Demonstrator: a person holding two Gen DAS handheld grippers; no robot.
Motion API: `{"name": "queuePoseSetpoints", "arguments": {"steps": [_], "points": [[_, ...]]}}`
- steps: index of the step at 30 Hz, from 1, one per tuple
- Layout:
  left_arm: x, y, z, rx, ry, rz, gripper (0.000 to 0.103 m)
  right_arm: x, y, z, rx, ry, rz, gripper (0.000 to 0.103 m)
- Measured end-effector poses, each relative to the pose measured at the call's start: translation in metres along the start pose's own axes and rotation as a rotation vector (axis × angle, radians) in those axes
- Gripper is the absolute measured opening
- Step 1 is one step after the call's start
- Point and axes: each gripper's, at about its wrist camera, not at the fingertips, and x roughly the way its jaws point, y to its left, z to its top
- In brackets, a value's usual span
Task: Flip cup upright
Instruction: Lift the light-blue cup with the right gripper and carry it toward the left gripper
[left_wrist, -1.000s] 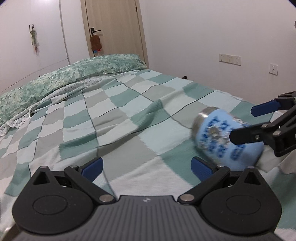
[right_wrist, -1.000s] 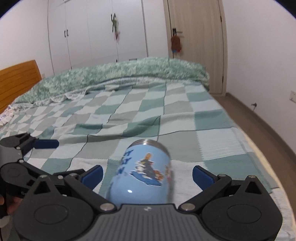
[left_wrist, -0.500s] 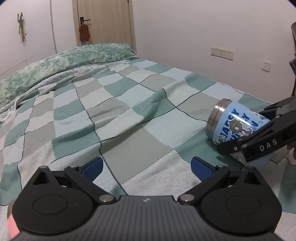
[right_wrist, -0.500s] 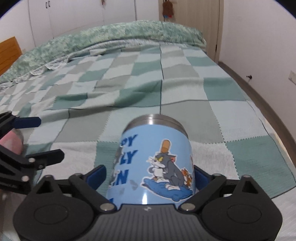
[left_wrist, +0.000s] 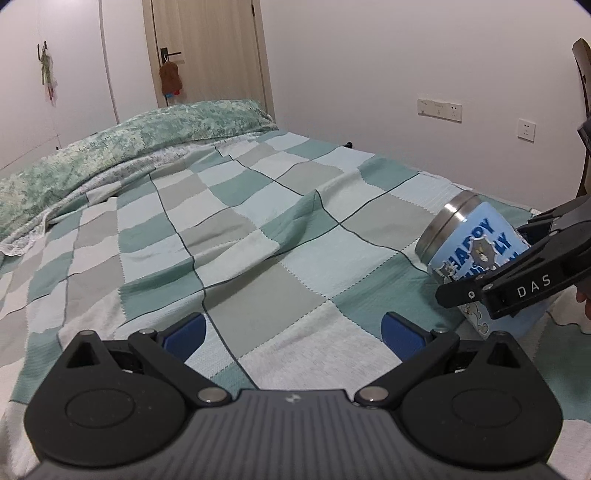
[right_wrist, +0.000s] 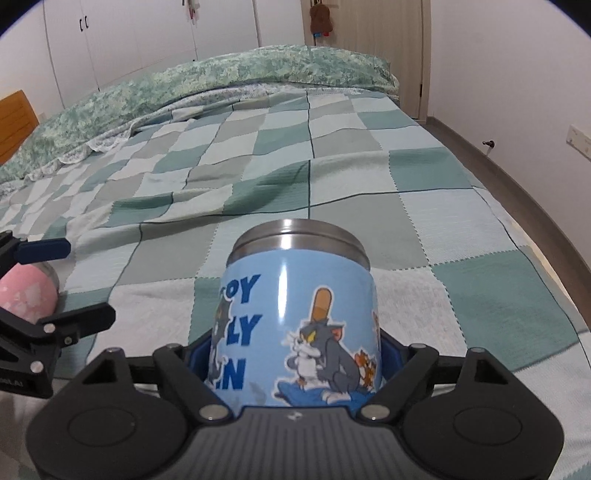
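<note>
our right gripper (right_wrist: 295, 363) clamps its blue pads on the light-blue cartoon-printed steel cup (right_wrist: 297, 314) — the cup lies tilted on the green checked blanket (left_wrist: 258, 236), steel end pointing away. our left gripper (left_wrist: 293, 336) hangs wide open beside the cup, holding nothing.

My right gripper (right_wrist: 295, 363), matt black plastic with blue pads, clamps the cup (right_wrist: 299, 325): glossy light-blue printed wrap, brushed steel band at its end. My left gripper (left_wrist: 293, 334) has the same matt plastic. The checked blanket (right_wrist: 369, 177) beneath is soft woven cloth, ribbed. A headboard (right_wrist: 14, 125) shows smooth orange wood.
</note>
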Motion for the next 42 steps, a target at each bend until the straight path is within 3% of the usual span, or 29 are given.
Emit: {"name": "queuePoseSetpoints", "arguments": {"steps": [18,26,35,42], "points": [[-0.111,-0.045,-0.019,-0.008,-0.036,0.089,0.103,-0.097,0.021,-0.037,-0.049,-0.085,0.081,0.083],[-0.166,-0.068,-0.046,-0.056,-0.051,0.148,0.103,-0.144,0.038,-0.069,-0.083,-0.104,0.15,0.083],[-0.212,-0.071,-0.1,-0.168,-0.01,0.224,0.103,-0.162,0.075,-0.114,-0.111,-0.027,0.249,0.083],[-0.23,-0.053,-0.131,-0.223,0.021,0.281,0.103,-0.137,0.114,-0.123,-0.099,0.054,0.304,0.083]]}}
